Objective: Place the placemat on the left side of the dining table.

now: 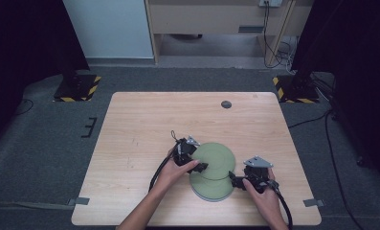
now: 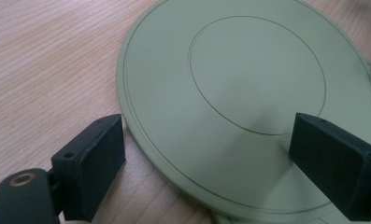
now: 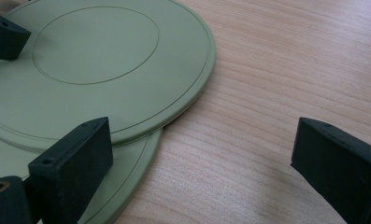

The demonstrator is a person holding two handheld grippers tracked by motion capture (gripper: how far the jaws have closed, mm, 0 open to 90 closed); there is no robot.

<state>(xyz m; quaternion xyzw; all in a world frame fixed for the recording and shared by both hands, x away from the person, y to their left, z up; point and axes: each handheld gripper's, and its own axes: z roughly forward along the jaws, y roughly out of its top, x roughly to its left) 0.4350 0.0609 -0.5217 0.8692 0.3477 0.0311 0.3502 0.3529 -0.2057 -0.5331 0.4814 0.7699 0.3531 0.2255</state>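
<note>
1. Plates, two, flat, round, green. The upper plate (image 1: pixel 215 159) lies partly over the lower plate (image 1: pixel 211 187), offset toward the far edge of the table (image 1: pixel 144 124); both sit near the table's near edge, slightly right of its middle. Nothing lies on either plate.
2. Left gripper (image 1: pixel 197 165), one, held in the left hand (image 1: pixel 175 172). Jaws wide apart, astride the left rim of the upper plate: one jaw over the wood, the other over the plate's face. Not closed on it.
3. Right gripper (image 1: pixel 233 180), one, held in the right hand (image 1: pixel 264 194). Jaws wide apart at the right rim of the lower plate, gripping nothing.
4. Table, one, pale wood grain, with a small dark round fitting (image 1: pixel 226 104) near the far edge.
5. Room: grey carpet (image 1: pixel 39 143); two black stands with yellow-black striped bases (image 1: pixel 77 88) beyond the far corners.
</note>
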